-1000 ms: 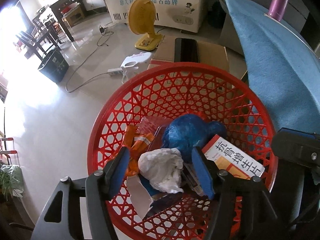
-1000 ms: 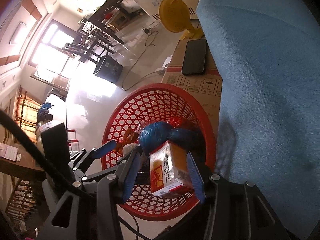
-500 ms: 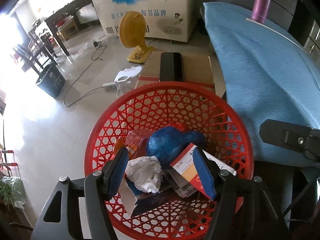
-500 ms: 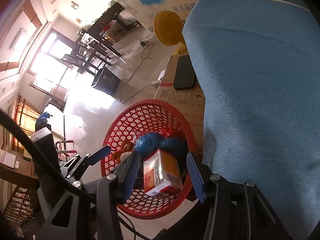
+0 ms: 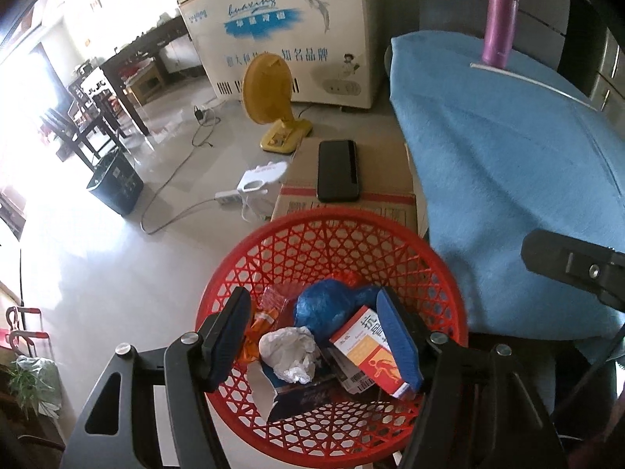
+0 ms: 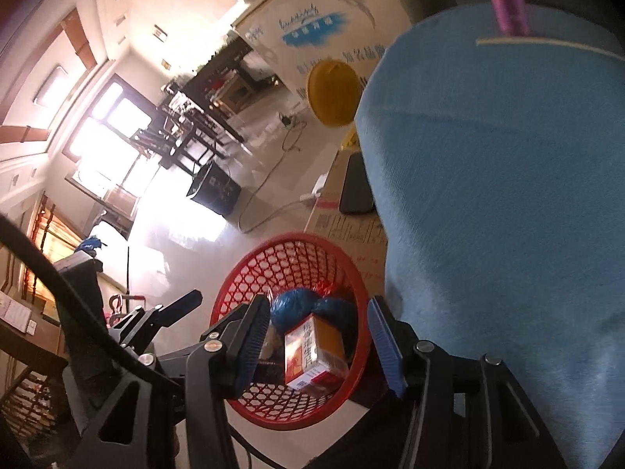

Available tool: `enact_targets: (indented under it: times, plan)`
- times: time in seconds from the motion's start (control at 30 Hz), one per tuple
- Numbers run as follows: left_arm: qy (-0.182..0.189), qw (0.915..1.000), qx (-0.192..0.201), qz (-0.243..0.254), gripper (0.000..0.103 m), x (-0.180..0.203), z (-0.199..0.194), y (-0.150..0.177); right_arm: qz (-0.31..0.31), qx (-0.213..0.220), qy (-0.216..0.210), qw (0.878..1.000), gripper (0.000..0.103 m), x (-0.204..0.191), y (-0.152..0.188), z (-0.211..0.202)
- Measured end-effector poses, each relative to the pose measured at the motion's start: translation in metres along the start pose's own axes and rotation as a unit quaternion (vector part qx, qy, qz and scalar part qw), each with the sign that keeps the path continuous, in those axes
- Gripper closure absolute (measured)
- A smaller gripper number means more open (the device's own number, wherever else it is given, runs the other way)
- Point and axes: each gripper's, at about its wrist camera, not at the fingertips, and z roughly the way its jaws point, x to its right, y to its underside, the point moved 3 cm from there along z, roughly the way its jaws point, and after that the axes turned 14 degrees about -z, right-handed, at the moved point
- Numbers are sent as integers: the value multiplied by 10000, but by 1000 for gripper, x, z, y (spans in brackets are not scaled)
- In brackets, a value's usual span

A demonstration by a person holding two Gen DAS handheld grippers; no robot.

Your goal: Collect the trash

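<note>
Basket: a red lattice basket fills the lower centre of the left wrist view and sits lower centre in the right wrist view, on the pale floor just beside the blue cloth-covered table.
Basket contents: a crumpled white paper wad, a knotted blue plastic bag, an orange-and-white medicine box with Chinese print, an orange wrapper at the left wall, a dark torn carton under the wad.
Medicine box: lies tilted against the blue bag at the right of the heap; in the right wrist view it is the topmost item.
Left gripper: fingers spread wide, nothing between the pads; it hangs above the basket, with the paper wad and the box seen in the gap, the right pad overlapping the box's edge in the frame.
Right gripper: fingers spread wide, holding nothing; the medicine box and the blue bag appear between the pads, lower down in the basket.
Cardboard box: directly behind the basket, upper centre, touching or nearly touching its rim; a black phone lies flat on top.
Table top: a purple flask stands upright at the upper right.
Floor behind: a yellow fan, a white freezer, a dark bin at left.
</note>
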Motion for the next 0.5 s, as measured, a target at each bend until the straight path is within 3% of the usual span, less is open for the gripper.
enact_targets:
  times: [0.27, 0.5]
  plan:
    - [83, 9994, 326, -20, 35, 12, -27, -15, -236, 539, 490, 9971, 47, 7, -9, -44]
    - [157, 9977, 663, -44, 35, 29, -51, -27, -425, 1075, 1169, 9864, 47, 19, -12, -97]
